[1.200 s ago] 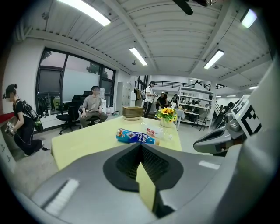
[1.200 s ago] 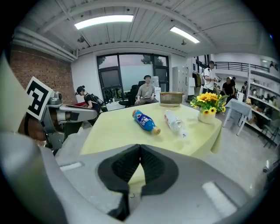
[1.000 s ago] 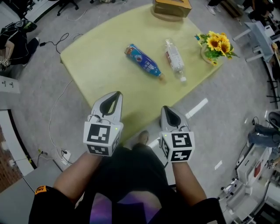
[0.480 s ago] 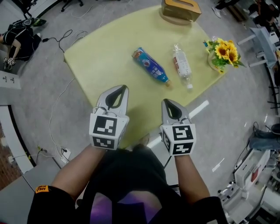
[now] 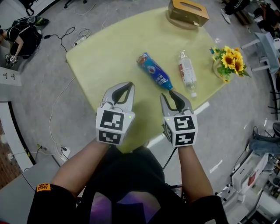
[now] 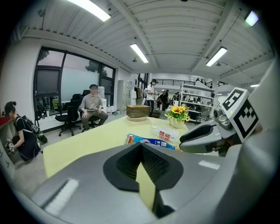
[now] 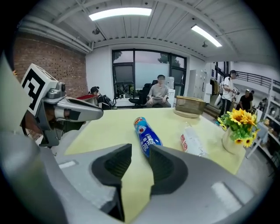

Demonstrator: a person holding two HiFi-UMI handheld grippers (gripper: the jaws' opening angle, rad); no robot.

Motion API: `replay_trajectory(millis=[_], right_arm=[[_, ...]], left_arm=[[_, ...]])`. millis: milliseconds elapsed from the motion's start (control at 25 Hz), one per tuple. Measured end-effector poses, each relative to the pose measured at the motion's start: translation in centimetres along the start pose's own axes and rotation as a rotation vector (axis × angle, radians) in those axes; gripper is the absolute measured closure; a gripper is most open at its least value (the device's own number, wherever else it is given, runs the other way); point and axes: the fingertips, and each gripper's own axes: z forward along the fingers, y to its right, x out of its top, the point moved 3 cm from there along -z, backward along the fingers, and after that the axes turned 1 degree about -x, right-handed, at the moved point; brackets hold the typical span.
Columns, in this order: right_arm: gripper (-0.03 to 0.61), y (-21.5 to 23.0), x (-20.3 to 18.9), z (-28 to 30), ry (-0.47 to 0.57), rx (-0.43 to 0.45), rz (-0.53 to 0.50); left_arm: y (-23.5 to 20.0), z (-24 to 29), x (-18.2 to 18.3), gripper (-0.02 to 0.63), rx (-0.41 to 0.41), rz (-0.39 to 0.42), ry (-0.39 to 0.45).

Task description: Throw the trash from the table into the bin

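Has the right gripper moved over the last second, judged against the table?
Yes. The right gripper has advanced across the table's near edge toward the blue bottle's cap end; its jaws are opening, empty.

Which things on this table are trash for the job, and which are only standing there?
For the job:
- blue bottle, lying on the table
- clear bottle, lying beside it

Just standing about:
- brown box at the far edge
- pot of sunflowers
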Motion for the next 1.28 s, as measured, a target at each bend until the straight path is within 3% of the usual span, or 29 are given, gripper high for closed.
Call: replay_trajectory(millis=[520, 960, 1280], right_arm=[[0.299, 2.7, 1.1, 6.6, -0.107, 0.038, -0.177], [0.287, 2.0, -0.4, 9.8, -0.213, 0.106, -0.247], [0.301, 0.6, -1.0, 8.4, -0.217, 0.103, -0.25]], left_arm=[[-3.5, 3.5, 0.9, 0.607, 0.023, -0.013, -0.013], [-3.7, 4.3, -0.1, 0.607, 0.019, -0.001, -0.036], [-3.7, 2.7, -0.8, 0.607, 0.028, 0.004, -0.05]])
